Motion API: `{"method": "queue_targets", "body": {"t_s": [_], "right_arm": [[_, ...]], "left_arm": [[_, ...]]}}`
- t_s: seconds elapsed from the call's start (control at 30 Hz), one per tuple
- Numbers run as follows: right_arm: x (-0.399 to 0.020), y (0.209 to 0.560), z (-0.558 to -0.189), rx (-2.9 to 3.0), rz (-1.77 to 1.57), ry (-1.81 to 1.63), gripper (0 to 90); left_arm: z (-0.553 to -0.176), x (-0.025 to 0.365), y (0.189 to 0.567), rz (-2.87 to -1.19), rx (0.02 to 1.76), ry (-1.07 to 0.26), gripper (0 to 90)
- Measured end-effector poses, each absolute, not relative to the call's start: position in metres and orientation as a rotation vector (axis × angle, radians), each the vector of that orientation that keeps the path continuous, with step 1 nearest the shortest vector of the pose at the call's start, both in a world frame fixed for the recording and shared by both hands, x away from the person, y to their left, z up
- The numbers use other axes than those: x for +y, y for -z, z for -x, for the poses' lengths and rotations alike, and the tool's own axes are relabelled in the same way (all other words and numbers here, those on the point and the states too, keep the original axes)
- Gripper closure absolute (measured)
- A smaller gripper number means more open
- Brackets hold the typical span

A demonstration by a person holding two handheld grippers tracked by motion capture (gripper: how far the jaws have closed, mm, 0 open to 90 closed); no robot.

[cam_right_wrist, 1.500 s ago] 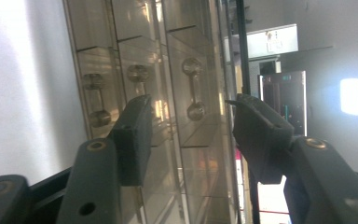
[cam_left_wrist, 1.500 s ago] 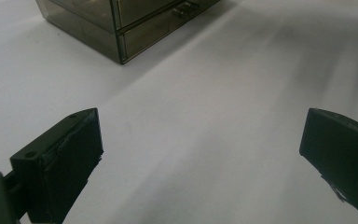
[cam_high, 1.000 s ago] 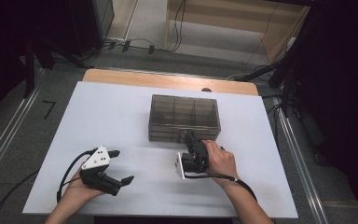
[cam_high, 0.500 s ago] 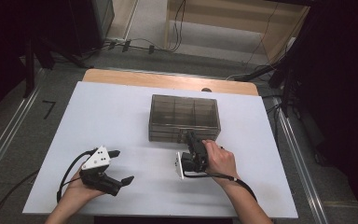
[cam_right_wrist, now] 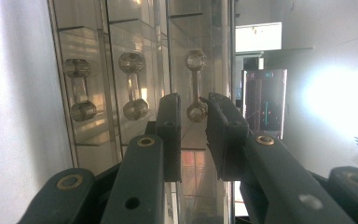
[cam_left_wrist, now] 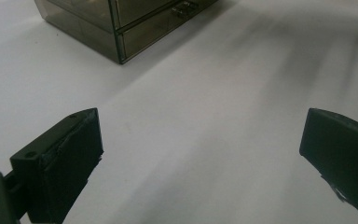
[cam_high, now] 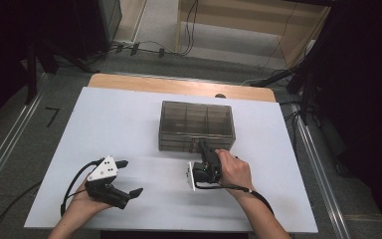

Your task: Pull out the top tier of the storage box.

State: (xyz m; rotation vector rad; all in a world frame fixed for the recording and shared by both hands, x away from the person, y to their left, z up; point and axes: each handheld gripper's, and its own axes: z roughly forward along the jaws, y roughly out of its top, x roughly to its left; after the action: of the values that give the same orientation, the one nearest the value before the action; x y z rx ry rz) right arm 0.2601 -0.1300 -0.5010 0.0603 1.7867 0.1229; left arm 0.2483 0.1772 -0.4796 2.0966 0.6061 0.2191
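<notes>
Your right gripper (cam_right_wrist: 191, 112) has its fingers narrowly apart around a drawer handle (cam_right_wrist: 196, 84) of the drawer box (cam_high: 196, 124); your left gripper (cam_high: 124, 178) rests fingers wide apart on open counter (cam_high: 129, 124).

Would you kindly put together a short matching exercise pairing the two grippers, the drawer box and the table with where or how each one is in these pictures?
Column one:
1. left gripper
2. right gripper
3. smoky clear drawer box
4. white table

Column two:
A. stands toward the far middle of the table
B. jaws spread wide over bare table surface
C. lies under everything, with a wooden strip along its far edge
D. jaws nearly together around a drawer handle at the box front

Pairs: 1-B, 2-D, 3-A, 4-C
</notes>
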Motion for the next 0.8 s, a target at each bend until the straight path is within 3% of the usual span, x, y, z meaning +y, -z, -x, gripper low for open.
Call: {"method": "queue_targets", "body": {"t_s": [0.8], "right_arm": [[-0.128,0.5004,-0.2601,1.775,-0.059,-0.095,77.1]], "left_arm": [[-0.2483,0.1773,0.4795,-2.097,0.603,-0.218,0.0]]}}
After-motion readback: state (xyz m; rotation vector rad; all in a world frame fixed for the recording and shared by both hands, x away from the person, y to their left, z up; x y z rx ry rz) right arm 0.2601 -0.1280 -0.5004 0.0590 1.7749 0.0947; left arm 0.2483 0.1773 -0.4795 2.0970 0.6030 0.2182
